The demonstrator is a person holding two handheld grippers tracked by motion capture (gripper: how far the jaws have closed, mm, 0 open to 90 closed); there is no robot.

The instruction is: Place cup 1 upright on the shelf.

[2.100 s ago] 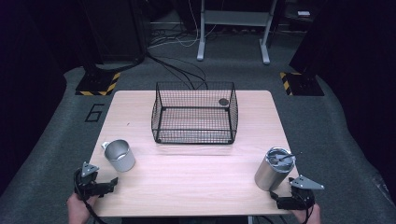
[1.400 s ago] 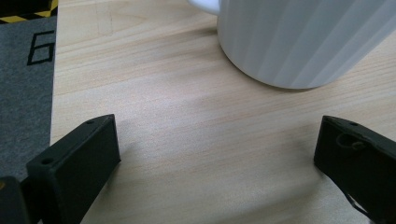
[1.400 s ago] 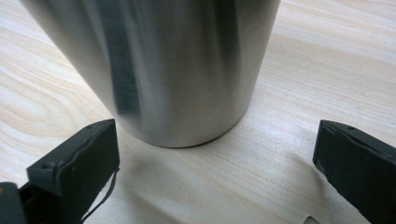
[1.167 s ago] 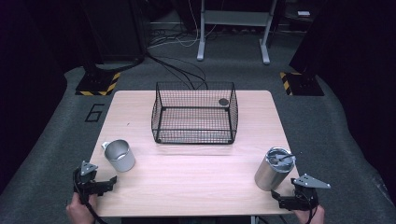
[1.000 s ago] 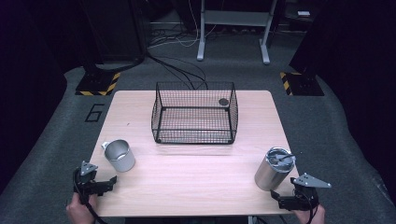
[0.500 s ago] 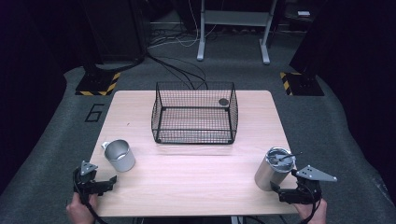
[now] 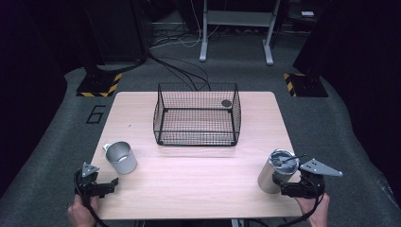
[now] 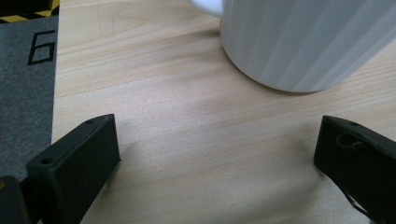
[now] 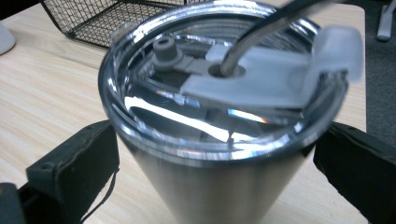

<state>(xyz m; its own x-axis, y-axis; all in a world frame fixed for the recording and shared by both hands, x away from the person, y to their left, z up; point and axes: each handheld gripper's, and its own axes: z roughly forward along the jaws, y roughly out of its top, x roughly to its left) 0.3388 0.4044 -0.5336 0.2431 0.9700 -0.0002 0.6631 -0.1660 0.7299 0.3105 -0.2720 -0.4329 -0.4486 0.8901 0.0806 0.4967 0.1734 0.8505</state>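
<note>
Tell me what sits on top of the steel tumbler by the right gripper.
The tall stainless steel tumbler wears a clear plastic lid with a metal straw through its hole. Below the lid only reflections show, so any contents cannot be told.

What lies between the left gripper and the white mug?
Only bare table: the left gripper view shows wood between the left gripper and the white mug.
</note>
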